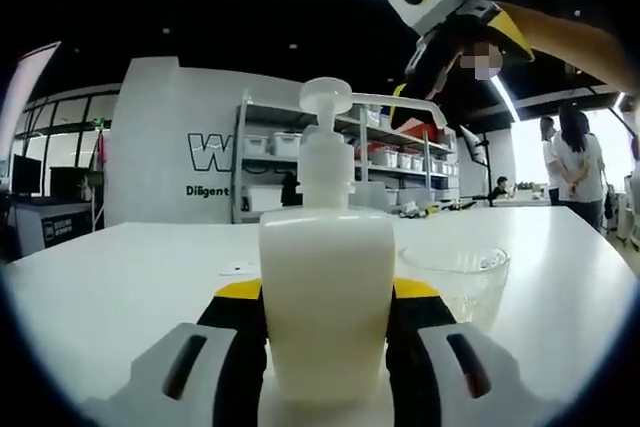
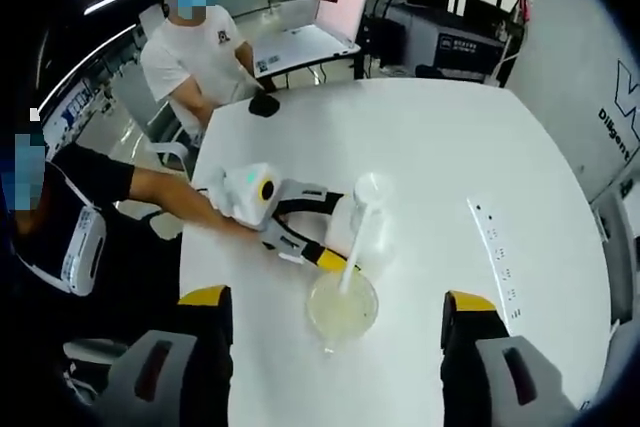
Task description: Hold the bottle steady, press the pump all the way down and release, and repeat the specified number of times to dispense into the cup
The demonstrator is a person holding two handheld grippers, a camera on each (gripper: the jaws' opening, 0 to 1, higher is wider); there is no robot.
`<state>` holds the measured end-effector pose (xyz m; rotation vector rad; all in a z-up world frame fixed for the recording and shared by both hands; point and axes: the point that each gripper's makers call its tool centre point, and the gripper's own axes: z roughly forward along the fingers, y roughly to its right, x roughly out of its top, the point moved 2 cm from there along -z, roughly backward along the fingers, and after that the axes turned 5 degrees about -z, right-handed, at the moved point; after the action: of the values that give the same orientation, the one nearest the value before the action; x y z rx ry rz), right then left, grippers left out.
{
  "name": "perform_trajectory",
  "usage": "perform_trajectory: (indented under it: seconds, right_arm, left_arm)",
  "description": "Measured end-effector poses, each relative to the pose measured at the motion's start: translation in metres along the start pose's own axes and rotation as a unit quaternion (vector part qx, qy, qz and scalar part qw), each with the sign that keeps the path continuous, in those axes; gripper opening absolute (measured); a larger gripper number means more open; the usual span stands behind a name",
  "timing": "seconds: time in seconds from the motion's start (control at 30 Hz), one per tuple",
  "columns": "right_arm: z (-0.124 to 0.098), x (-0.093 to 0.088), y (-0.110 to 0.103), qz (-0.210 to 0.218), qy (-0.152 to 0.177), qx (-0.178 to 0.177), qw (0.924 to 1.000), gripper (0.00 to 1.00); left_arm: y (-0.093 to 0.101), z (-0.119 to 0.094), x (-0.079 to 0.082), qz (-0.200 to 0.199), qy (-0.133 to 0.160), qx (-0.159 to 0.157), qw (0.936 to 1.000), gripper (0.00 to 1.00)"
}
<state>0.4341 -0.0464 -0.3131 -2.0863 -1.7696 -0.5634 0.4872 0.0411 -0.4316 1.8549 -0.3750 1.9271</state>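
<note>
The white plastic pump bottle (image 1: 327, 277) stood upright on the white bench (image 1: 120, 277), just beside the clear glass cup (image 1: 458, 272), with its long spout (image 1: 390, 100) reaching out over the cup; the left gripper (image 1: 327, 347) had its yellow-tipped black jaws clamped on the bottle's flat sides, one jaw on each side, so the holding part of the task looked to be in hand; in the right gripper view the same bottle (image 2: 372, 217) showed from above, with the left gripper (image 2: 300, 232) lying along the bench behind it and a person's arm leading back to it.

The right gripper (image 1: 440, 42) hung in the air above the spout and well clear of the pump head (image 1: 325, 95); in its own view its jaws stood wide apart at the bottom, with nothing between them (image 2: 335, 347); the pump head sat high on its neck, so I judged it unpressed at this instant.

The cup (image 2: 342, 305) seemed to hold a pale, cloudy layer at its bottom, which suggested some liquid was already dispensed, though how many presses were done could not be told; what remained, as I judged it, was to bring the right gripper down onto the pump head, press fully, release, and repeat.
</note>
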Motion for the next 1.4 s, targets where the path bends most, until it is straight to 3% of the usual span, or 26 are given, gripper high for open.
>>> perform_trajectory:
  seconds: [0.57,0.7,0.9,1.4]
  right_arm:
    - [-0.004,0.013,0.005,-0.018,0.000,-0.005,0.9998,0.82]
    - [-0.007,0.018,0.005,-0.022,-0.001,-0.003,0.9998,0.74]
    - [-0.008,0.025,0.005,-0.035,-0.001,-0.004,0.9994,0.73]
    - [-0.004,0.034,0.005,-0.059,-0.015,0.000,0.9981,0.56]
  left_arm:
    - [0.001,-0.002,-0.001,-0.008,-0.016,0.010,0.9998,0.44]
    - [0.000,-0.001,-0.003,-0.007,-0.020,0.010,0.9997,0.43]
    - [0.001,-0.003,-0.003,-0.006,-0.022,0.011,0.9997,0.43]
    - [0.006,-0.004,-0.005,-0.007,-0.025,0.012,0.9996,0.43]
